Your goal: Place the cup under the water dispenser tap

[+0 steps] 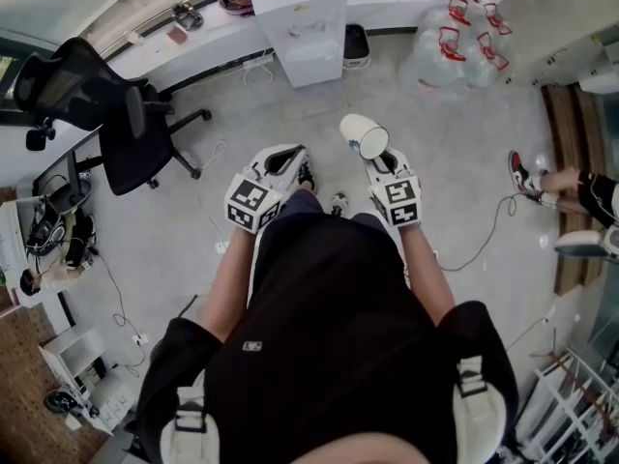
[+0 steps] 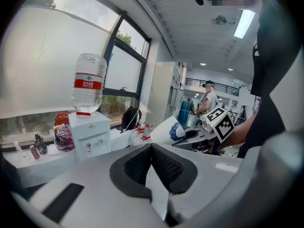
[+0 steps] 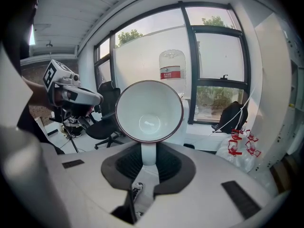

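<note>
Standing person in a dark shirt, seen from above on a grey floor, with one gripper in each hand. Far centre, against the window wall: white water dispenser carrying an inverted water bottle; its taps are on the front panel. Far left: black office chair. Far right: clear bags of empty bottles.

Left gripper: jaws closed pad to pad, nothing between them; held level with the right one and just to its left.

Right gripper: jaws clamped on the handle of the white cup. The cup lies tipped on its side in the grip, its dark-rimmed mouth turned back toward the gripper's own camera and its inside empty. It hangs in the air in front of the person, near side of the room, well apart from the dispenser and not under the taps.
</note>
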The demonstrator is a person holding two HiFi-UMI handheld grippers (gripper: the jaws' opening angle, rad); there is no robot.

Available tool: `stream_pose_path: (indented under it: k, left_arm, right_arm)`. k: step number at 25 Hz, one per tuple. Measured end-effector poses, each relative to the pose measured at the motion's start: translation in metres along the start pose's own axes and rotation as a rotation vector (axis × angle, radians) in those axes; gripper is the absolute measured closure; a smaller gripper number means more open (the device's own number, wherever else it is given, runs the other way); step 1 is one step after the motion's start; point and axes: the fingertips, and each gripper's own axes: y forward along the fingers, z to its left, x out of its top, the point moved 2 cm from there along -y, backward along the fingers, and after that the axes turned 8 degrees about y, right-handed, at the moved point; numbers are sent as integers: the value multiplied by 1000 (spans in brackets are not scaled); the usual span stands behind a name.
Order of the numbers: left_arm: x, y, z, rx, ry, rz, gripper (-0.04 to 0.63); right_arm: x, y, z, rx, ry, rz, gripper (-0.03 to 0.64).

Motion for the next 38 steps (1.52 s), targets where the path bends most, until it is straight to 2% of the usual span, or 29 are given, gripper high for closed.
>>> stream_pose_path:
  k: [9,20,38]
  left_arm:
    - [5,20,36,-22,-14,-9,597]
    - [14,49,105,-68,-20,7,597]
    - [32,104,172,-224,21,14,597]
  right_arm:
    - [12,27,-13,-23,3,35,571]
    - [42,82,-24,-49,10,69,571]
    - [67,131,-48,-160,65,91,571]
